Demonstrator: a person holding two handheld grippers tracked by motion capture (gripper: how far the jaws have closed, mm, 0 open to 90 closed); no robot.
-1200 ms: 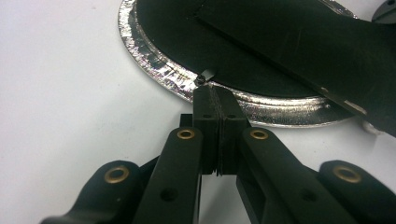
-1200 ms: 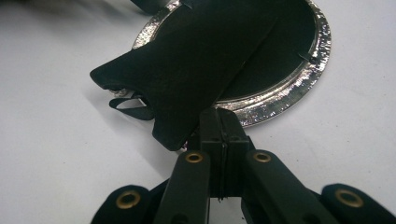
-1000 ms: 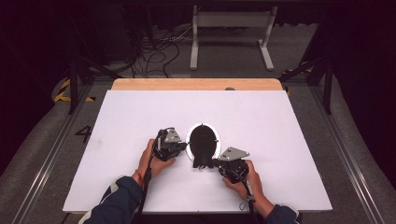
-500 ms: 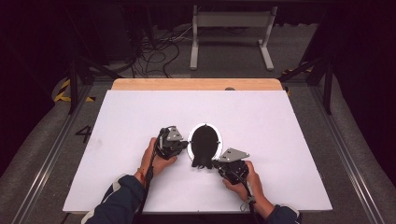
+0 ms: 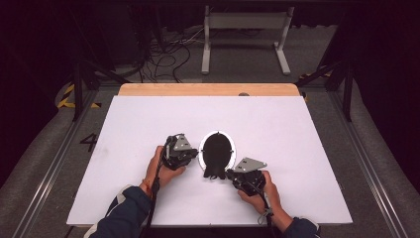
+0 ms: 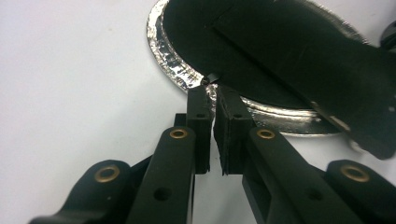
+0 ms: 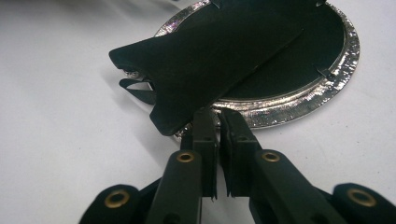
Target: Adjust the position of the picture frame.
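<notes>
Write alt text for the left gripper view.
The left gripper has its two black jaws nearly closed, tips at the silver rim of an oval frame lying face down on a white table. A black stand flap angles up from the frame's black back.

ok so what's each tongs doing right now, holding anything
left tongs: nearly shut, just been opening, tips at the oval silver-rimmed black frame, nothing gripped.
right tongs: same, at the rim.
</notes>
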